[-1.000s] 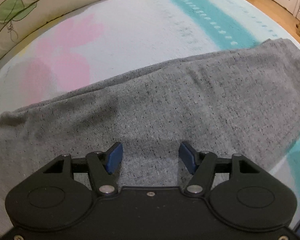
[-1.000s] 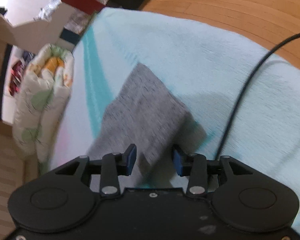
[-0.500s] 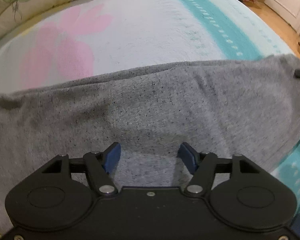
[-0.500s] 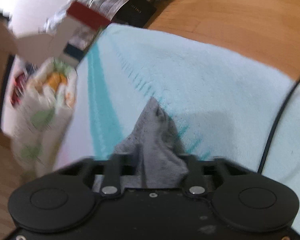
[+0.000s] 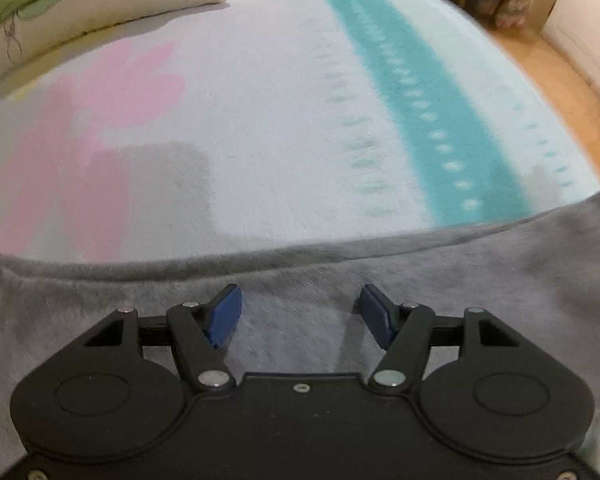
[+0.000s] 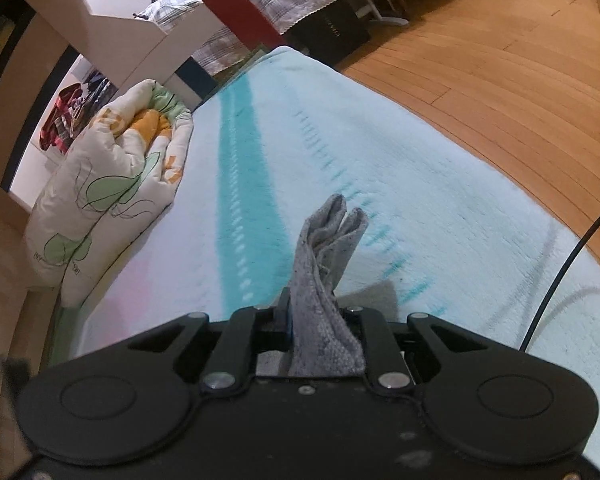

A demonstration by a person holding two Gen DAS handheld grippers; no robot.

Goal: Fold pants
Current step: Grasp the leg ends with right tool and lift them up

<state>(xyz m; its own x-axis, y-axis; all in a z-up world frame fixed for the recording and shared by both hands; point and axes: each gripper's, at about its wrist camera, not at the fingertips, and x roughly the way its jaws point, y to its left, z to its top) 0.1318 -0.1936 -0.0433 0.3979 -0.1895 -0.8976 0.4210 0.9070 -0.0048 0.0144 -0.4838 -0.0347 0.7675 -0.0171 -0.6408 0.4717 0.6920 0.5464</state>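
The grey pants point(image 5: 440, 280) lie across the bed in the left wrist view, filling its lower part, their far edge running left to right. My left gripper point(image 5: 300, 314) is open and empty, its blue fingertips point(image 5: 224, 312) low over the fabric near that edge. In the right wrist view my right gripper point(image 6: 314, 320) is shut on a bunched corner of the pants point(image 6: 328, 248), which sticks up beyond the jaws above the bed.
The bed is covered by a pale blanket point(image 5: 260, 120) with a teal stripe and pink flowers. A rolled floral quilt point(image 6: 112, 184) lies along the far side and shows in the left wrist view point(image 5: 80, 4). Wooden floor point(image 6: 500, 80) and a black cable point(image 6: 560, 272) lie to the right.
My right gripper has closed on the corner of the pants and lifted it. My left gripper has moved forward to the pants' far edge and stayed open.
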